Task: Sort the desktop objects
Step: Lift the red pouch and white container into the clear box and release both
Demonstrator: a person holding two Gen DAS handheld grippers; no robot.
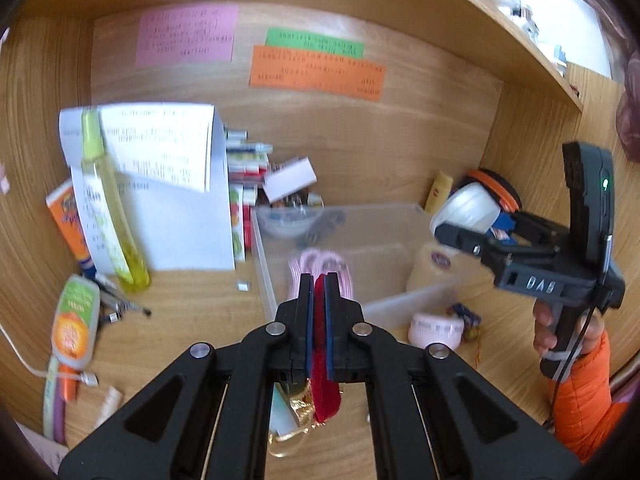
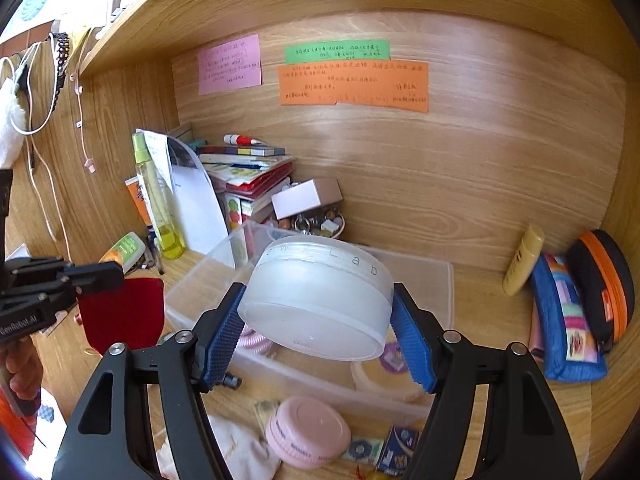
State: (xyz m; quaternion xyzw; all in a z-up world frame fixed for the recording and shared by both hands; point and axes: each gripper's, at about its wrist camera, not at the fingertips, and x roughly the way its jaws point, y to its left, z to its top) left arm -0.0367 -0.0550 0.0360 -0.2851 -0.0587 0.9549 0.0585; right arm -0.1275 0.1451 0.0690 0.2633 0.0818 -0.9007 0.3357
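Right gripper [image 2: 320, 334] clamped on a frosted white jar [image 2: 320, 300], held tilted above the clear plastic bin [image 2: 432, 280]. Left gripper [image 1: 319, 286] closed on a red velvet pouch [image 1: 325, 364], hanging just before the bin's near-left corner. Pink round tin [image 2: 307, 432] lying on the desk, just in front of the bin.

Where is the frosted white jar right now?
In the right wrist view, the frosted white jar sits clamped in the right gripper, above the clear plastic bin.
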